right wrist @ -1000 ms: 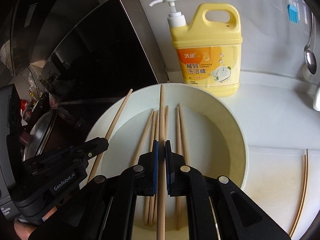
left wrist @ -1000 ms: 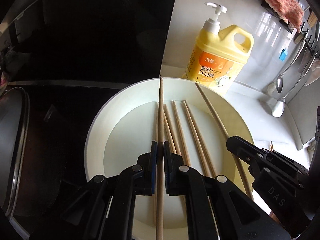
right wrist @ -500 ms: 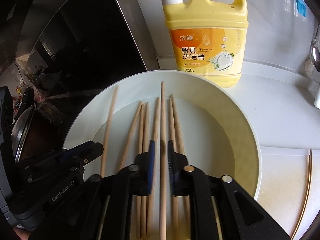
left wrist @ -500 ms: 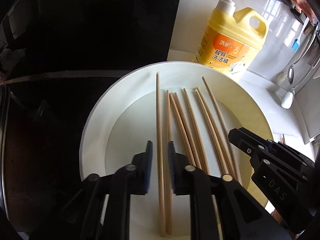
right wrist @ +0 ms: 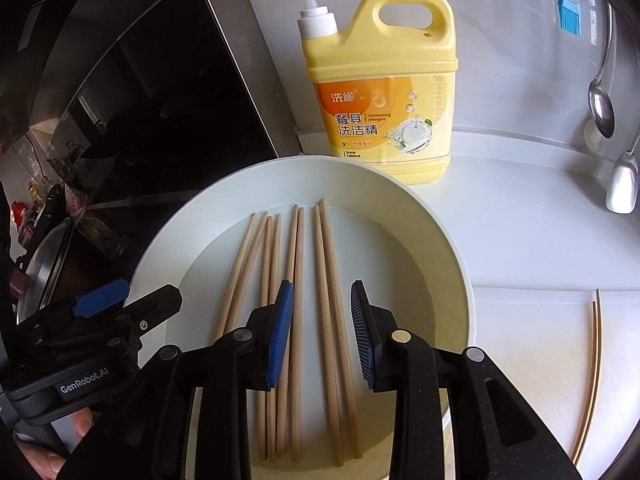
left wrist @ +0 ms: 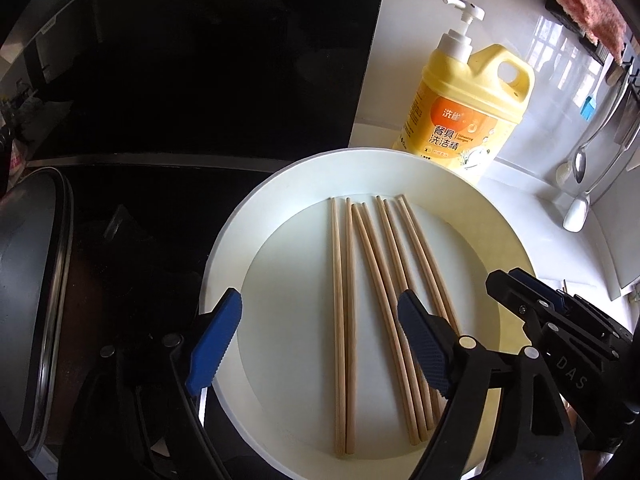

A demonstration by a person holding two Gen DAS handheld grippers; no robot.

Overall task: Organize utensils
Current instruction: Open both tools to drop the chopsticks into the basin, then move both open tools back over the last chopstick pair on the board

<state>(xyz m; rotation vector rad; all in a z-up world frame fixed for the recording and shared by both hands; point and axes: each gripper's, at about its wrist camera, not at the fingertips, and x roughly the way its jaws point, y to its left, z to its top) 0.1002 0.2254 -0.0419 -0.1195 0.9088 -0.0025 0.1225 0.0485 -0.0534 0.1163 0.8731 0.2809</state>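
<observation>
Chopsticks (left wrist: 348,300) lie flat in the plate (left wrist: 472,216), eight of them, tips towards the far rim, ends towards the cameras. In the right wrist view they (right wrist: 296,300) fall into four loose pairs side by side; the leftmost sticks slant a little, the rest run nearly straight. All rest on the plate's floor, none held.

Both claws are released and their jaws are opening. The left gripper (left wrist: 320,344) hangs over the near left part of the plate, jaws wide apart, blue pads clear of the wood; the two leftmost sticks show between the pads, untouched. The right gripper (right wrist: 322,336) is less widely spread above the near middle of the plate (right wrist: 452,264); the rightmost pair runs between its pads with gaps on both sides, and another pair passes just beside its left pad. Each gripper shows in the other's view: the right one (left wrist: 520,292) at the plate's right edge, the left one (right wrist: 120,300) at its left edge.

Behind the plate stands a yellow soap bottle (right wrist: 380,92) with a white pump, just beside the far rim. The plate sits on a white counter (right wrist: 520,232). Two more chopsticks (right wrist: 592,368) lie on the counter to the right, well apart from the plate. Spoons (right wrist: 602,92) hang on the wall at far right. To the left is a dark hob (left wrist: 160,80) with a pan lid (left wrist: 32,280) at its edge.
</observation>
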